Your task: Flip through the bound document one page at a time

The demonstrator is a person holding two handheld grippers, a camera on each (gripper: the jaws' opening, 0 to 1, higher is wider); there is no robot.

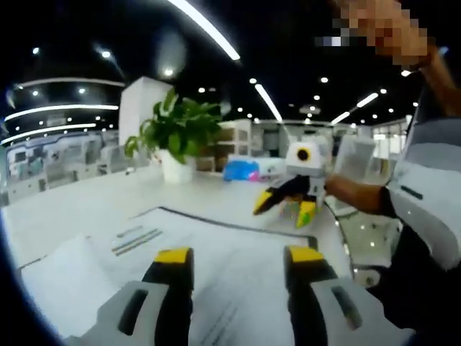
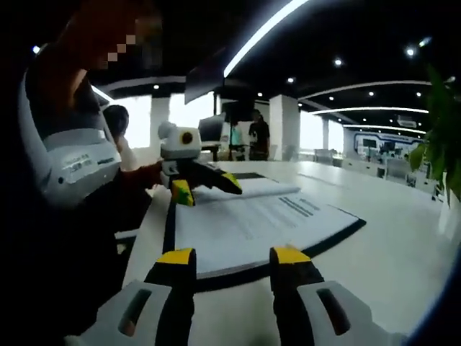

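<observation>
The bound document lies open on the white table, its white printed pages edged by a dark cover. My right gripper is open at the document's near edge, nothing between its yellow fingertips. The same gripper appears across the document in the left gripper view, jaws spread just above the far edge. My left gripper stands open low over the printed page. Seen from the right gripper view, this left gripper hovers open at the far end of the pages.
A potted plant in a white pot stands on the table beyond the document, and its leaves reach into the right gripper view. A blue and pink object lies farther back. The person's torso is close beside the document.
</observation>
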